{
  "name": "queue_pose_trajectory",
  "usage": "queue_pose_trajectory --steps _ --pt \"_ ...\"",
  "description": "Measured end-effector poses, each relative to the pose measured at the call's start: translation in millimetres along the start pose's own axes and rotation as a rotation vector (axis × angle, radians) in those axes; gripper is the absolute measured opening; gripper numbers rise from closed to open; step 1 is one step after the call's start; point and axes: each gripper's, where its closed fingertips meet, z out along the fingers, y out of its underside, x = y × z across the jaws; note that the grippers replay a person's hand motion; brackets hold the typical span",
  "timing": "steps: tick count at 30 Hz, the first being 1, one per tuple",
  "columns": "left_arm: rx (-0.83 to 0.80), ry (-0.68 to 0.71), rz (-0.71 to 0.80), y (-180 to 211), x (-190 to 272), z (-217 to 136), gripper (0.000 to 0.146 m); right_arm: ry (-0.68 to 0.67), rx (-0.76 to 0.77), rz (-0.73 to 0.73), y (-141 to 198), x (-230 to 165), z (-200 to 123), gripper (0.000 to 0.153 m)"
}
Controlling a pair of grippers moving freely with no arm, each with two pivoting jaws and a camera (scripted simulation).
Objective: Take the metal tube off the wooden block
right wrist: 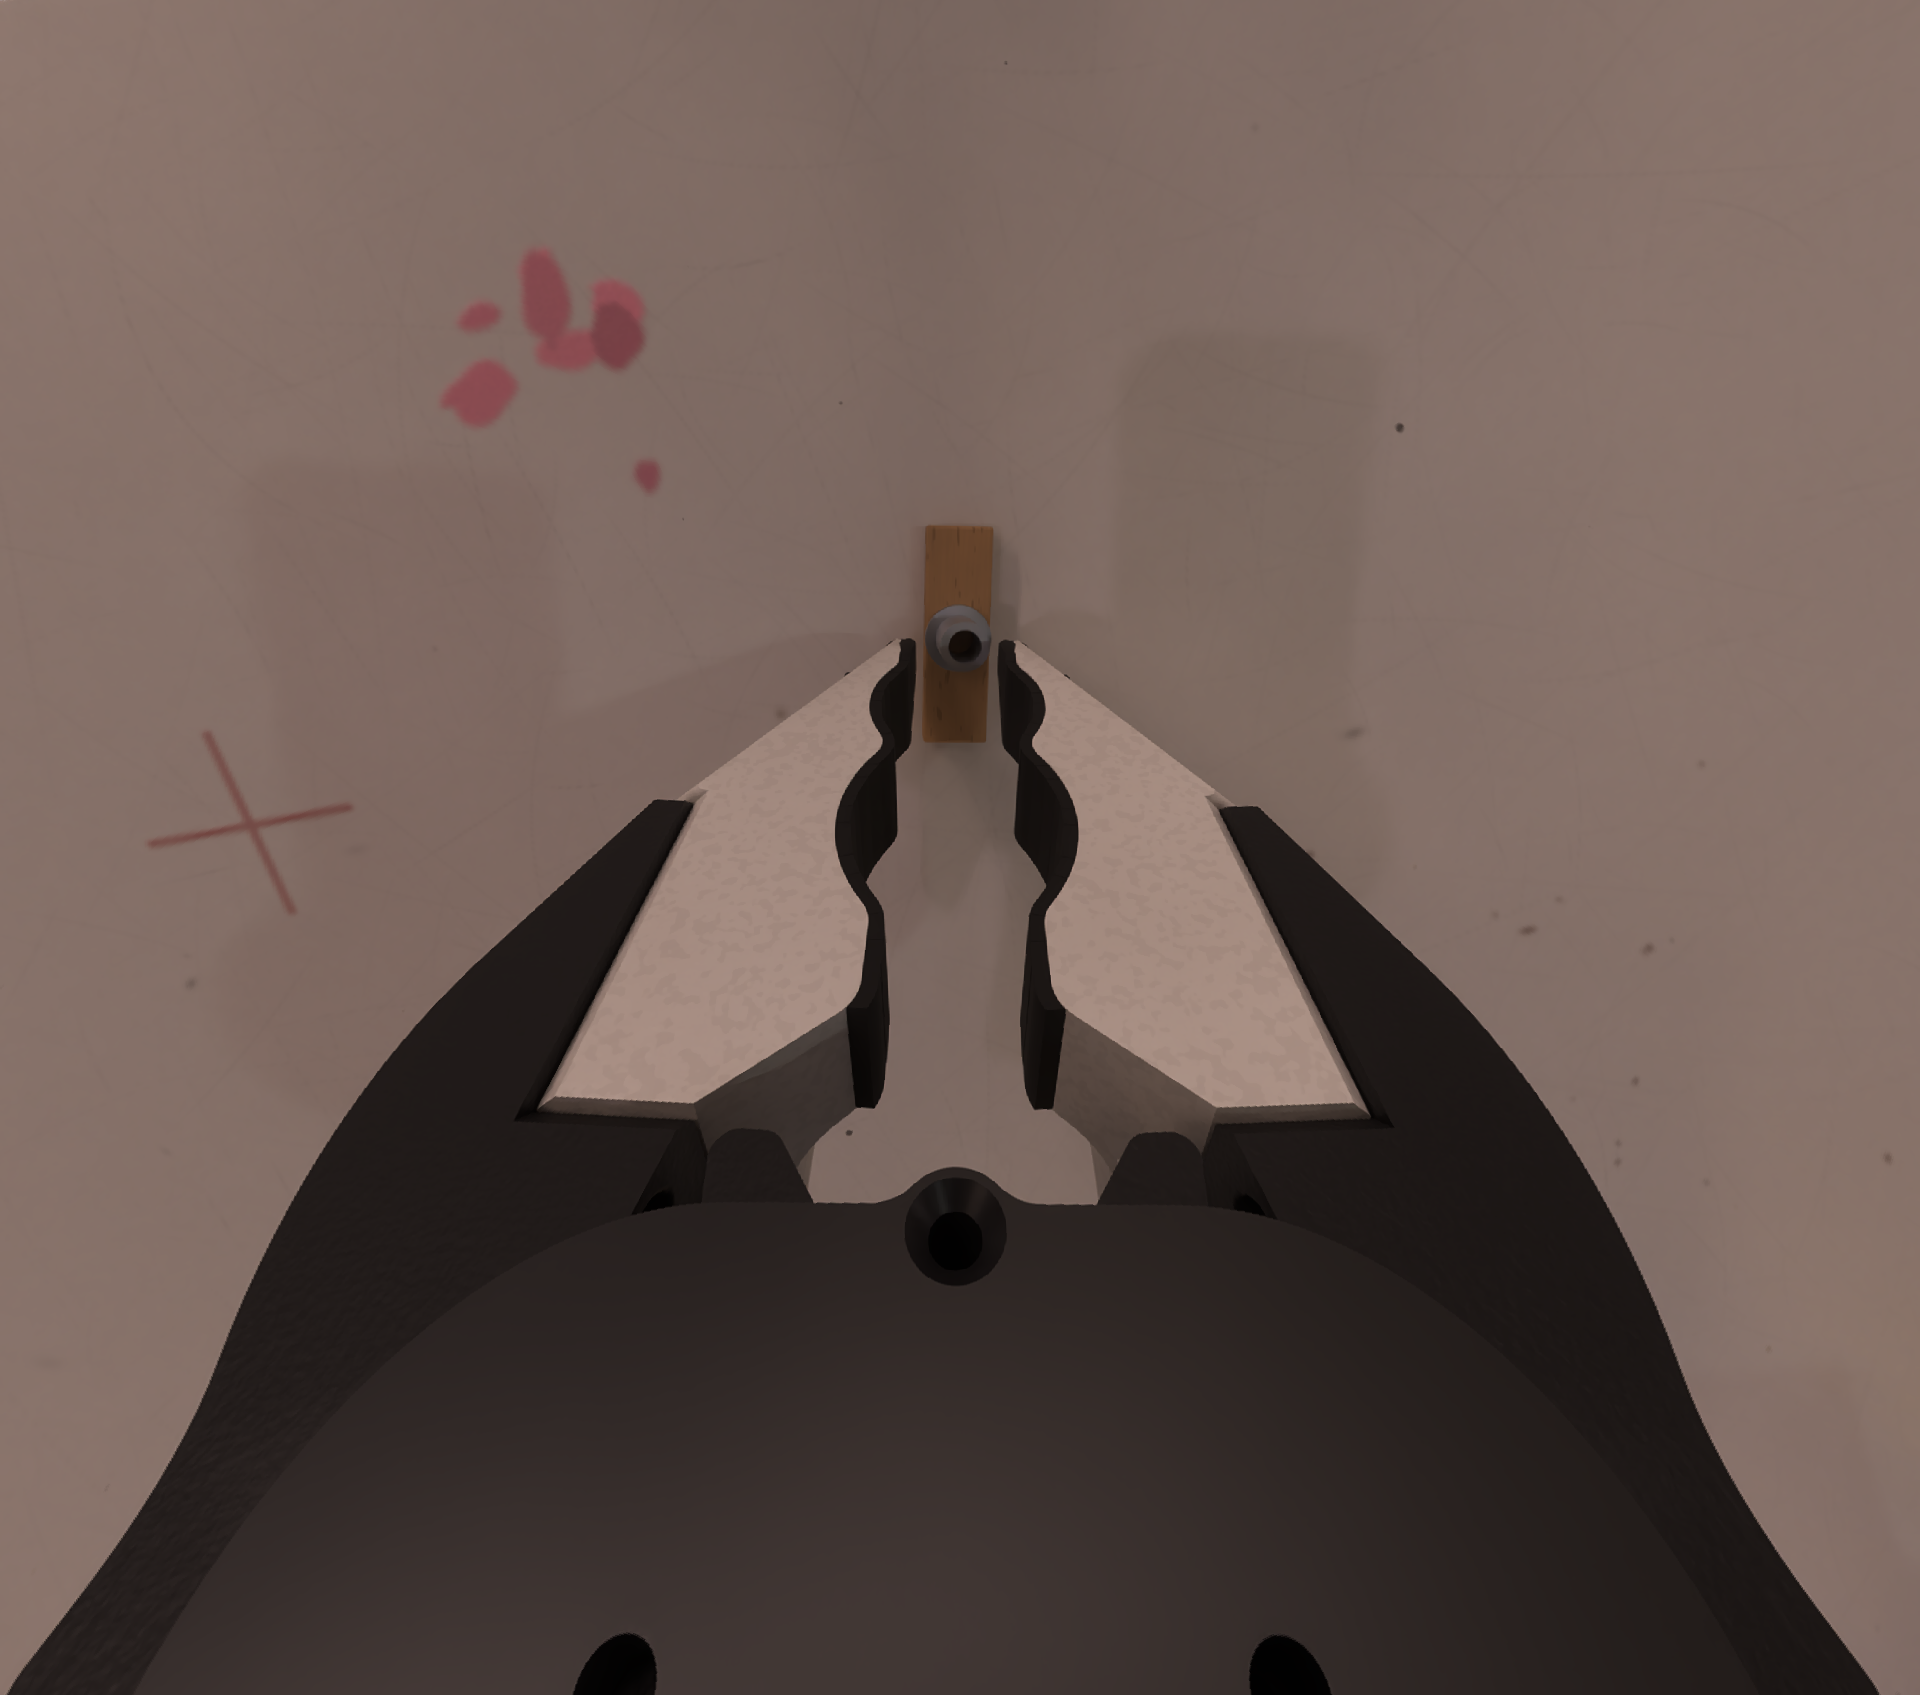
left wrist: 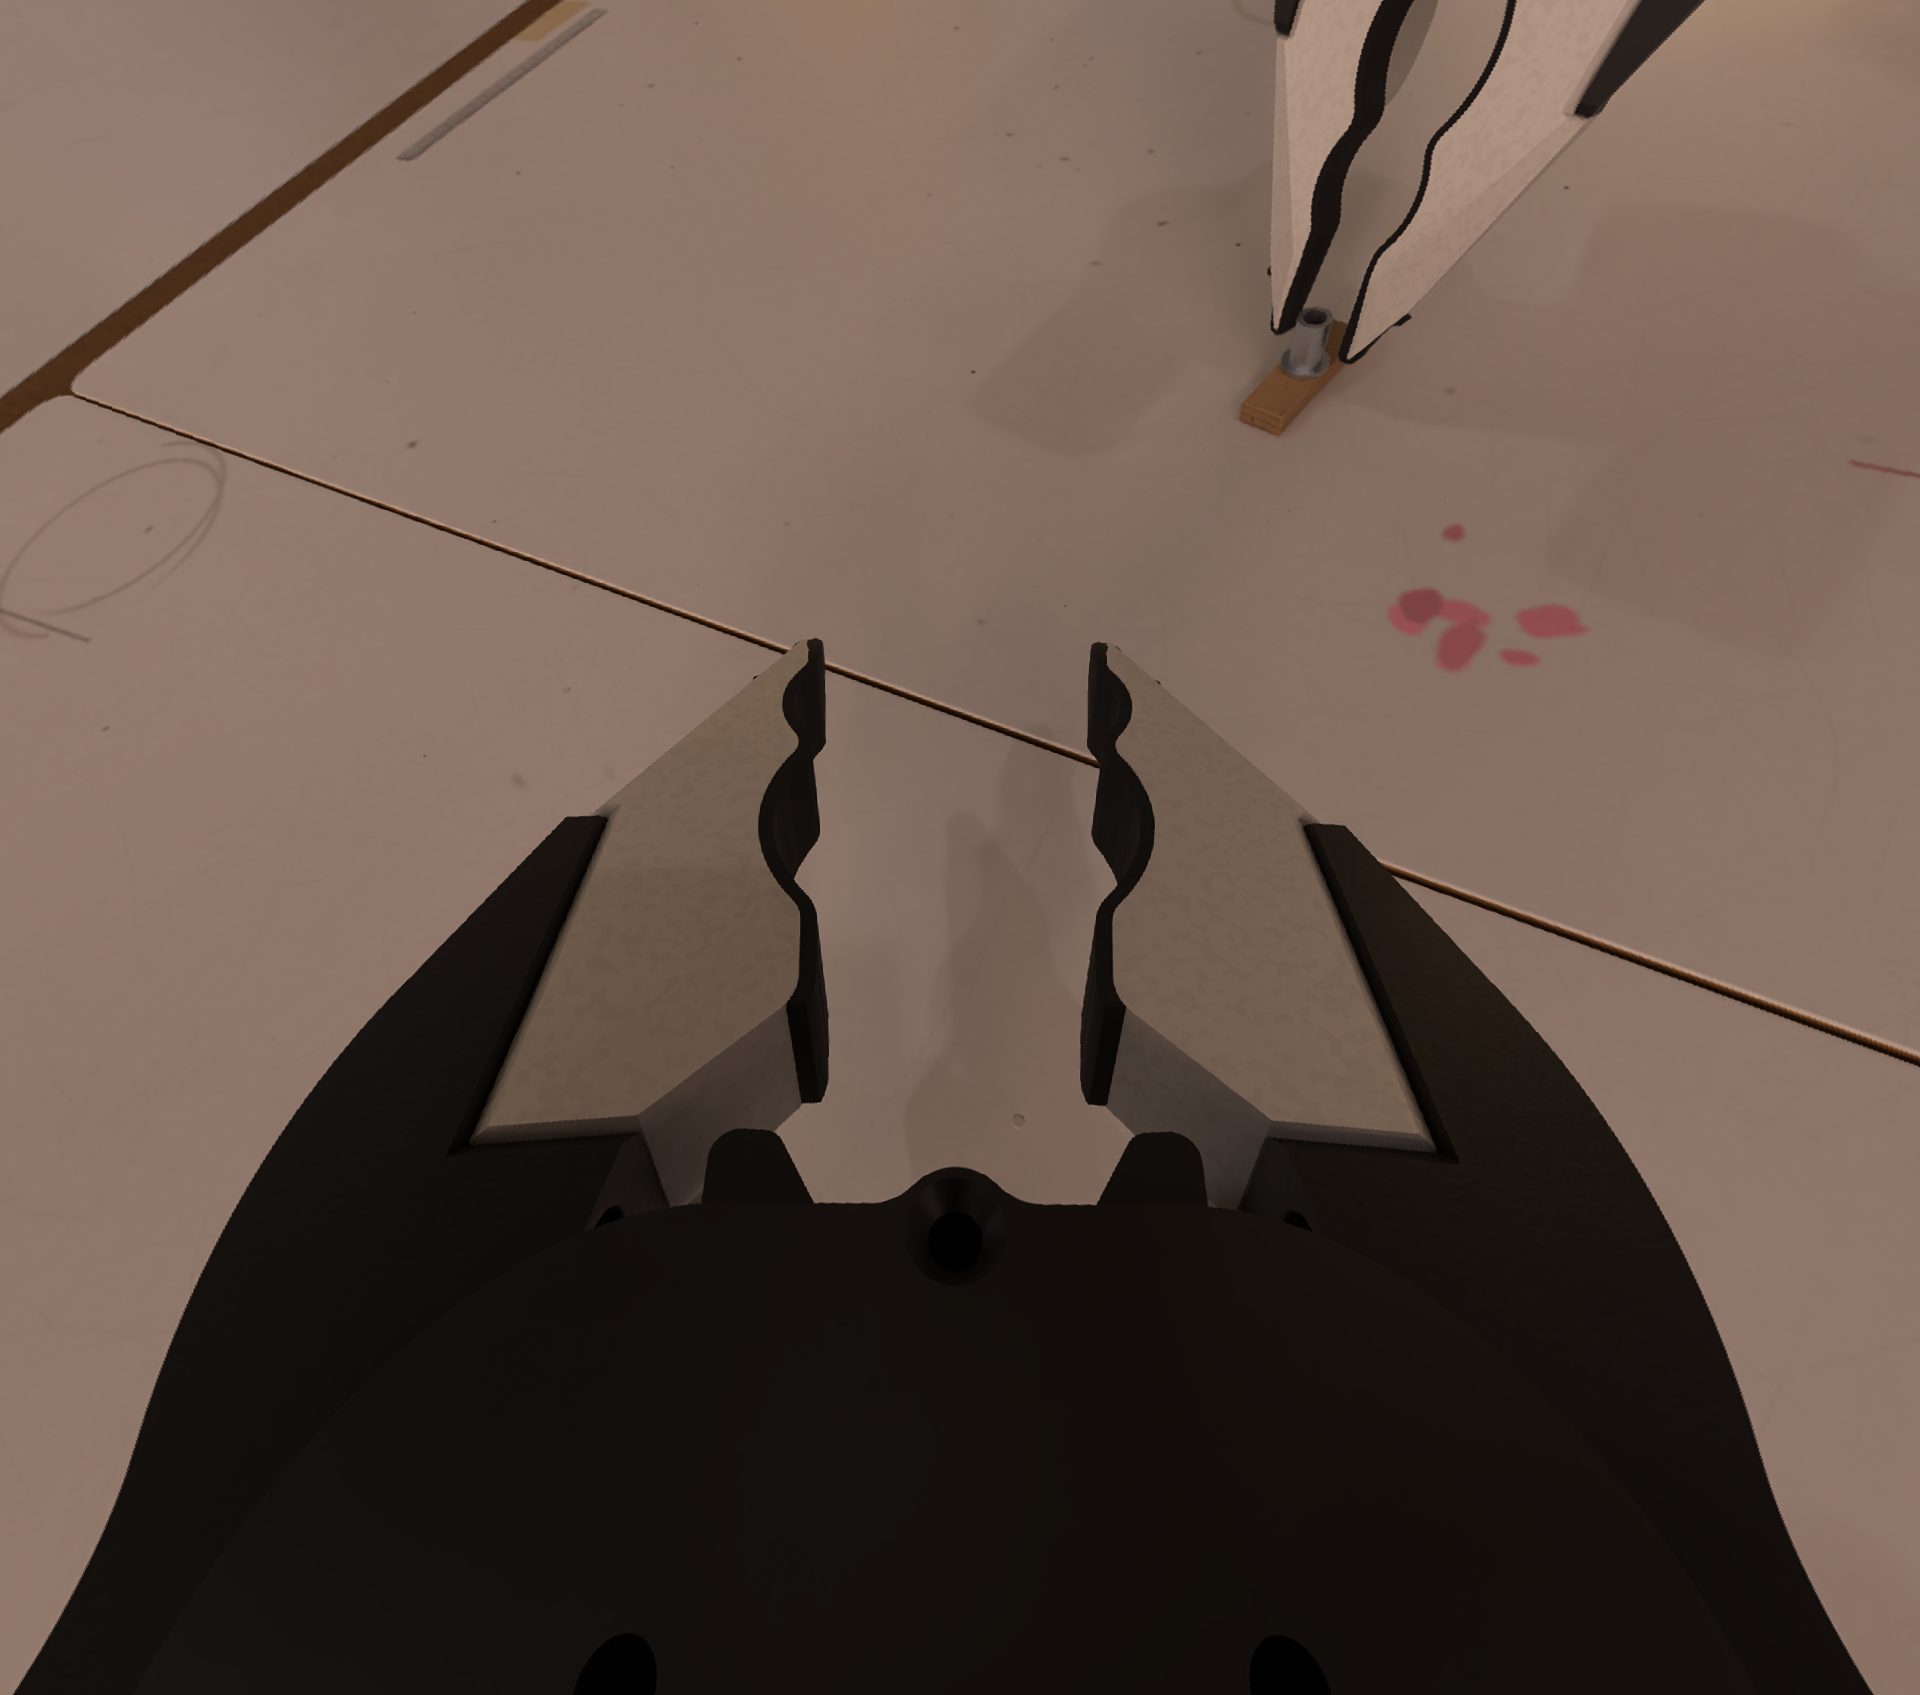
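Steel, I judge — the short grey metal tube [right wrist: 958,639] upright on the thin tan wooden block [right wrist: 957,705] looks stiff, light, slippery. My right gripper [right wrist: 952,658] straddles it narrowly parted, holding nothing — I'd pinch the barrel above its flange. My left gripper [left wrist: 956,658] gapes empty near a desk seam, no desk edge nearby.

The tabletop [right wrist: 1351,191] is pale grey-beige with pink blotches [right wrist: 561,341] and a thin red cross [right wrist: 249,819]. The wooden block [right wrist: 958,575] is tan; the metal tube [right wrist: 958,639] silvery grey. Both tongs, right [right wrist: 956,658] and left [left wrist: 956,658], show speckled off-white faces with black wavy edges and black bodies.
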Motion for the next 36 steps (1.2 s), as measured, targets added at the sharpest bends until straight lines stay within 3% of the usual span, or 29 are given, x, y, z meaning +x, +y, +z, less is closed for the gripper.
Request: queue_pose_trajectory --steps 22,29,36 --pt "0.031 0.004 0.022 -3.3 2.5 -3.2 0.051 -0.096 -0.096 0.02 1.2 -2.0 1.8 0.01" --pt "0.027 -0.007 0.031 -2.8 2.3 -2.9 0.051 -0.159 -0.058 0.079 1.7 0.0 1.8 0.009" --pt "-0.006 -0.01 0.037 0.8 3.1 -0.1 0.05 -0.115 0.006 0.01 -3.2 1.4 -1.0 0.009"
